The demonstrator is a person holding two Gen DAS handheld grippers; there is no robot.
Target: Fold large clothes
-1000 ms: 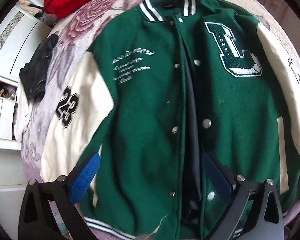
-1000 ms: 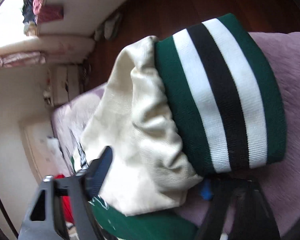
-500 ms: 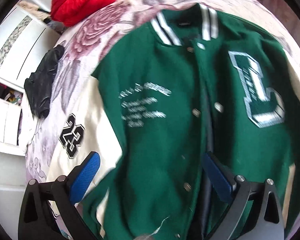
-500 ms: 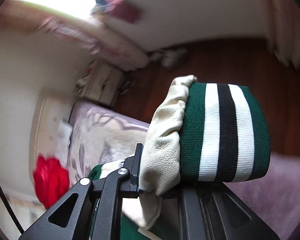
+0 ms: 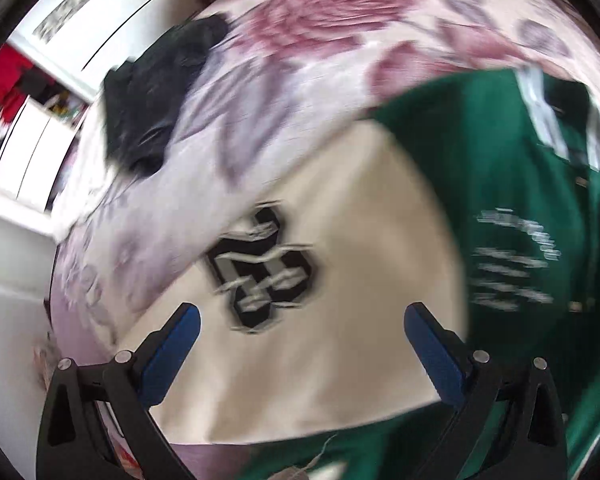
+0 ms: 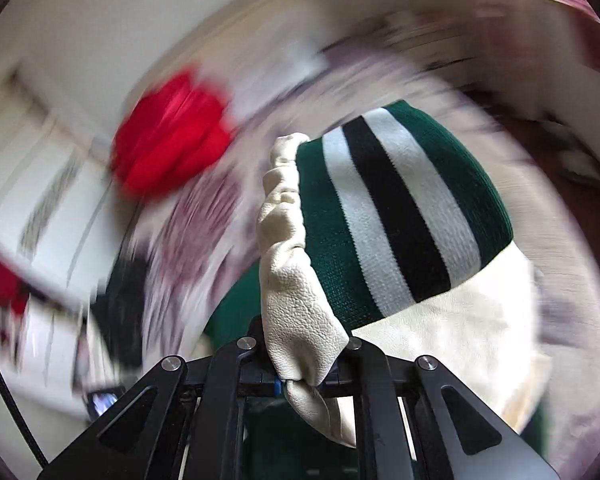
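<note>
Both grippers were over the jacket (image 5: 500, 208) spread on the bed (image 5: 320, 52). Left gripper (image 5: 300, 344) hung wide apart above the cream sleeve (image 5: 340, 360), holding nothing. Right gripper (image 6: 304, 364) was clamped on the other sleeve (image 6: 300, 312) beside its striped cuff (image 6: 396, 208).

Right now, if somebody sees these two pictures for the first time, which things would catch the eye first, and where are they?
In the right wrist view, the striped cuff of a cream sleeve stands up at the centre, the sleeve pinched in the shut right tongs, with a blurred red garment behind at upper left. In the left wrist view, the open left tongs frame a black number patch on the other cream sleeve of the green varsity jacket, which lies on a floral bedspread.
</note>
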